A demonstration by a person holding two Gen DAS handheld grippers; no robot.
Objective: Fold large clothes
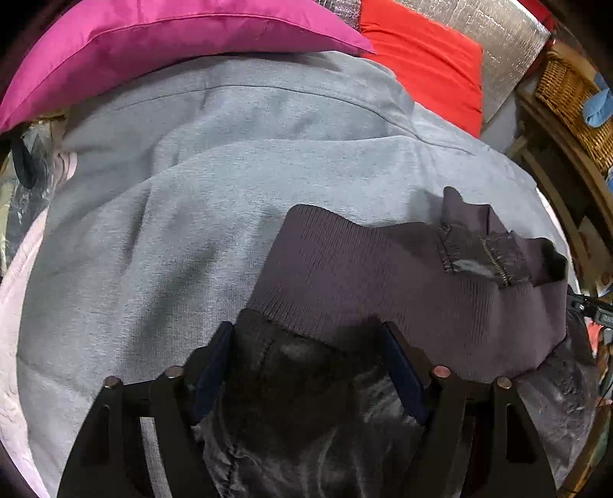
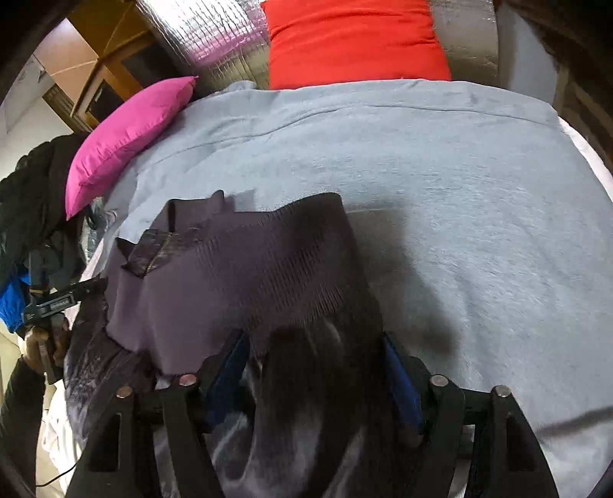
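Note:
A dark purple-black jacket with a ribbed hem (image 1: 383, 276) and a zipper lies over a grey-blue blanket (image 1: 191, 191). My left gripper (image 1: 310, 344) has its blue-padded jaws set wide, with the jacket's dark fabric bunched between them. In the right wrist view the ribbed hem (image 2: 249, 268) spreads to the left, and my right gripper (image 2: 314, 348) also has the jacket's fabric bunched between wide-set jaws. The left gripper's body (image 2: 53, 306) and the person's hand show at the far left of that view.
A magenta pillow (image 1: 153, 46) and a red pillow (image 1: 429, 57) lie at the far edge of the blanket against a silver foil-covered backing (image 2: 214, 34). A wicker basket (image 1: 574, 99) stands at the right. Dark clothes (image 2: 34, 199) are piled at the left.

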